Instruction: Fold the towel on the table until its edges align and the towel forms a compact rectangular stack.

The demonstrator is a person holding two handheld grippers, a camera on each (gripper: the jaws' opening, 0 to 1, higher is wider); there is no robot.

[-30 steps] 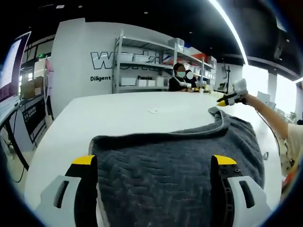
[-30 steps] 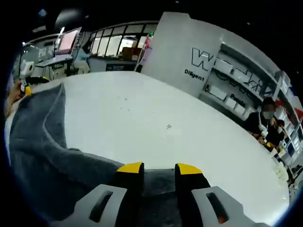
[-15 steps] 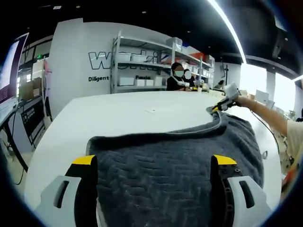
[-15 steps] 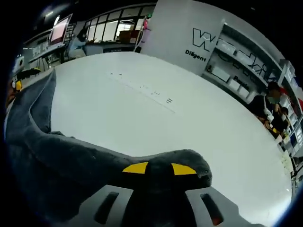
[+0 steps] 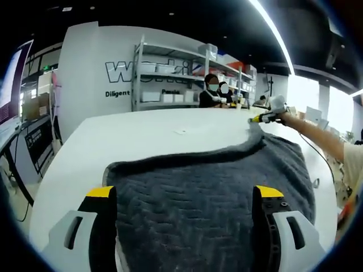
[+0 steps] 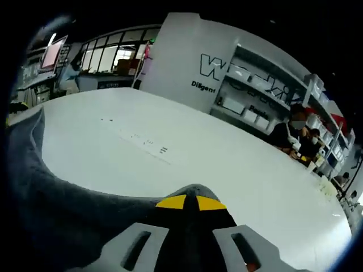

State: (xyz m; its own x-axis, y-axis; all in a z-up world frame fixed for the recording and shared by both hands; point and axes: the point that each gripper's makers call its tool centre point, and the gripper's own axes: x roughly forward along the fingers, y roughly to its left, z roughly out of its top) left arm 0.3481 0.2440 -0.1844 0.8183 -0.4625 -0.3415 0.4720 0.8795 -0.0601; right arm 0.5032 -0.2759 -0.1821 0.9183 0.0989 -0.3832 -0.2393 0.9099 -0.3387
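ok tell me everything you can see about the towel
The towel is dark grey, thick and plush, with a woven zigzag texture and a smoother bound edge. It lies spread on the white table, its far edge curving. The right gripper is shut on its far corner, lifting it slightly. The left gripper is open, its jaws straddling the near part.
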